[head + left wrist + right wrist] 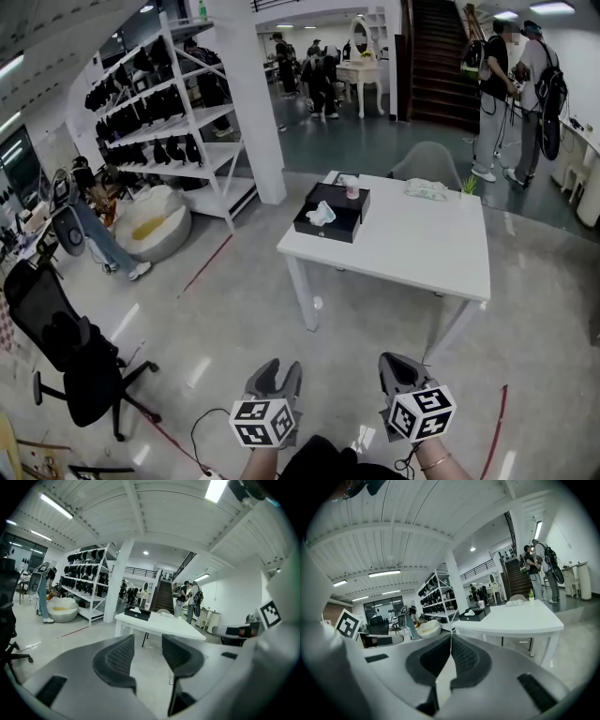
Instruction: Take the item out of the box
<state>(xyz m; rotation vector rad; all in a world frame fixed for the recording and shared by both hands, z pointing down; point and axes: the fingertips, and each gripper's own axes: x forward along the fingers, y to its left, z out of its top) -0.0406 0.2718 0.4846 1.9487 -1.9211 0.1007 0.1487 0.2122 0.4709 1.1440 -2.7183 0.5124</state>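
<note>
Distance is the main hazard, as I judge it: both grippers hang low over the floor, well apart from the table. The whole approach lies ahead, and a hurried reach could shove the box along the tabletop instead of entering it. The box, black and low, sits near the table's far left corner. The item, white and crumpled, shows at its top; whether it lies in an opening or on a lid I cannot tell. It looks soft and light, so a shallow pinch might slip off it or drag the box along.

The right gripper has its jaws pressed together with nothing between them and would have to spread before taking anything. The left gripper has its jaws moderately apart and empty, so it is the readier of the two. A small cup stands just behind the box and could be tipped by a careless reach.

The table is white and mostly bare, with a pale bundle and a small green plant along its far edge and a grey chair behind it. Around it the glossy grey floor carries red lines. The room also holds a white shelf rack of dark goods, a beanbag, a black office chair, a staircase and people standing far off.
</note>
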